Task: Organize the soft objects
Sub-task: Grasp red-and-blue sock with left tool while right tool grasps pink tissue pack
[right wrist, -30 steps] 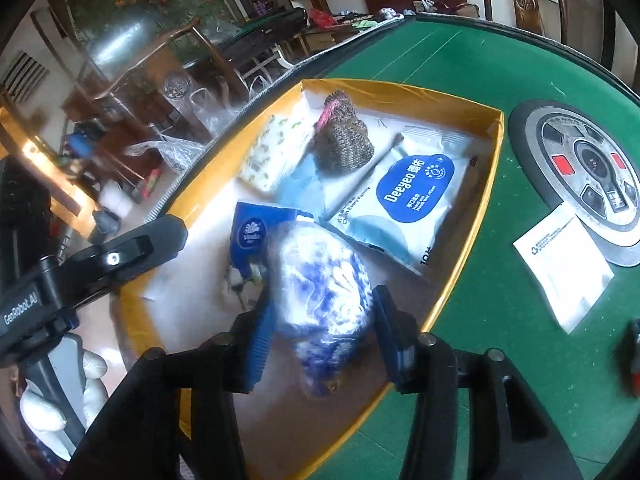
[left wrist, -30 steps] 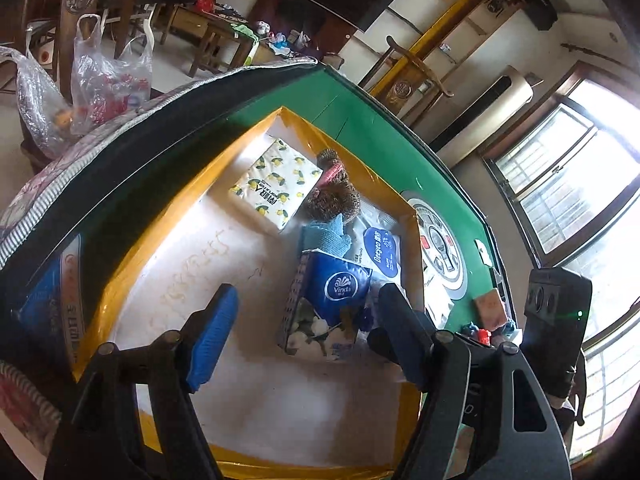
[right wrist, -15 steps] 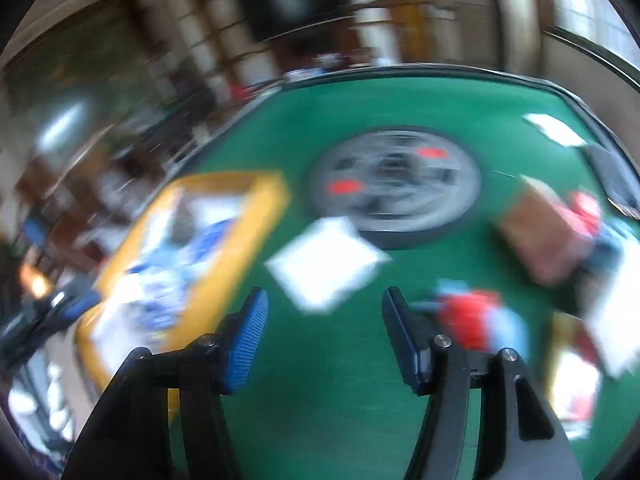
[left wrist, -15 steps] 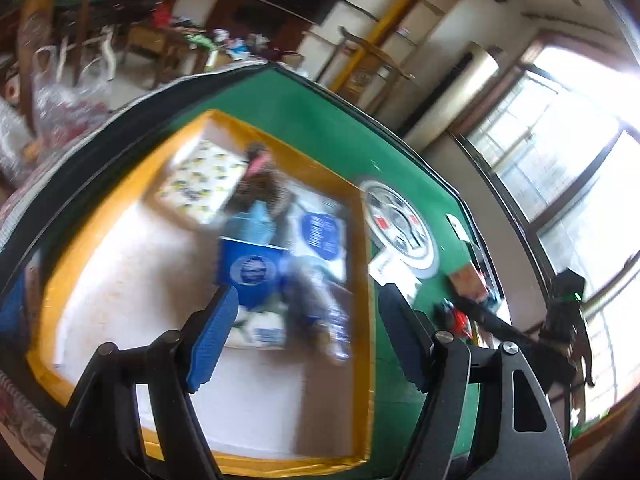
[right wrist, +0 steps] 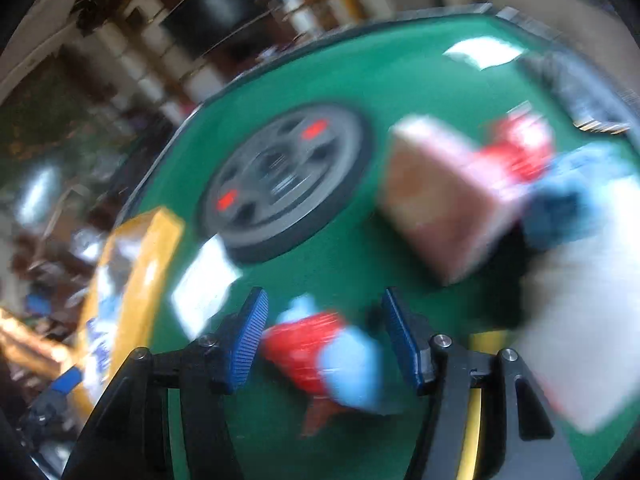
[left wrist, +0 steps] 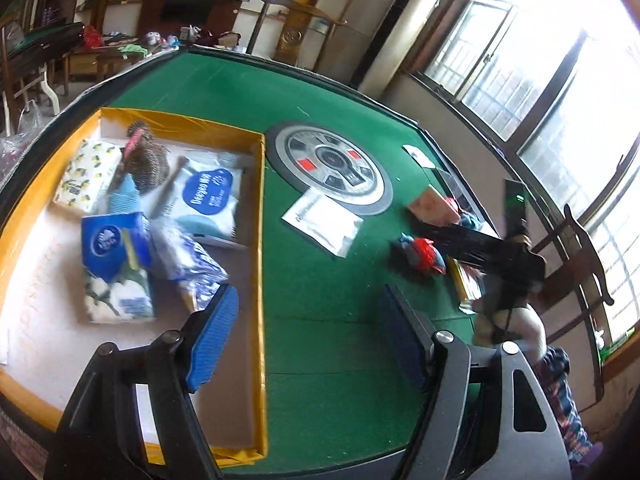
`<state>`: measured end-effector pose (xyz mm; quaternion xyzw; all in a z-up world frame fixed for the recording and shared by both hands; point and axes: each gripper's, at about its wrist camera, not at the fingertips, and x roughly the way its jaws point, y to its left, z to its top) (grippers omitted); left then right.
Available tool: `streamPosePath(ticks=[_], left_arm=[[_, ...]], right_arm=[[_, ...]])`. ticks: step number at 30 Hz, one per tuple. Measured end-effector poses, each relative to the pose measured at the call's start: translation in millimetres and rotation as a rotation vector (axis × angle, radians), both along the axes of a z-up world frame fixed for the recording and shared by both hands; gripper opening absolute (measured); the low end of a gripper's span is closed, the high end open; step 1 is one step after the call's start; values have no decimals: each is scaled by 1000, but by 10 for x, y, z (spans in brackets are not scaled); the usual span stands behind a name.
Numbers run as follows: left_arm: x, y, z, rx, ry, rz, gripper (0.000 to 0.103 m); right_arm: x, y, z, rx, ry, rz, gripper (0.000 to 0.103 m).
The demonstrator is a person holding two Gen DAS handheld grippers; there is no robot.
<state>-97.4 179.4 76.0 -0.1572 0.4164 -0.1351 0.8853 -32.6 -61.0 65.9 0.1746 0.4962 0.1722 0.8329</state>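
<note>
Nearest in the right wrist view: right gripper (right wrist: pixel 324 340) with jaws apart and empty, having just been opening. Lay directly ahead of them, low centre of the frame, a red-and-blue toy (right wrist: pixel 324 360), resting on the green tabletop (right wrist: pixel 320 272) and framed by the two blue pads though touched by neither. Appeared, through heavy blur, to stretch from upper left to lower right across the gap, so roughly crosswise to the pads; exact long axis not certain. Judged the likely next pick, needing only a short push forward and down before closing.

Further off, right of centre: a pink pack (right wrist: pixel 436 196), with another red thing and a blue one behind it, too smeared to name. Far left edge: the yellow box (right wrist: pixel 148 256).

In the left wrist view: left gripper (left wrist: pixel 308 344) held wide and empty over bare tabletop just right of the box wall (left wrist: pixel 260 280). Toy (left wrist: pixel 422 254) seen there at right of centre, well apart from these jaws and just beside the dark arm of the other gripper. Right hand plainly the nearer.

Inside the box, left half of the frame: several packs already gathered, among them a blue-and-white bag (left wrist: pixel 188 256) and a wipes pack (left wrist: pixel 208 196).
</note>
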Motion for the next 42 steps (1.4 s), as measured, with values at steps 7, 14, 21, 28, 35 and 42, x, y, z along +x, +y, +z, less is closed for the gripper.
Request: streamPosePath(ticks=[7, 14, 21, 28, 35, 42], left_arm=[[0, -156, 5, 34, -3, -30, 72], [164, -537, -203, 68, 64, -100, 72], [244, -791, -306, 232, 66, -90, 72], [307, -1083, -375, 130, 97, -263, 74], [212, -927, -68, 228, 26, -178, 74], [478, -993, -388, 367, 111, -71, 74]], right_arm=[[-446, 472, 239, 293, -32, 405, 55], [-297, -100, 508, 125, -209, 67, 55], [-253, -609, 397, 208, -271, -116, 62], [-324, -673, 424, 213, -266, -98, 62], [-335, -719, 448, 213, -295, -95, 62], [-358, -712, 467, 194, -322, -112, 62]])
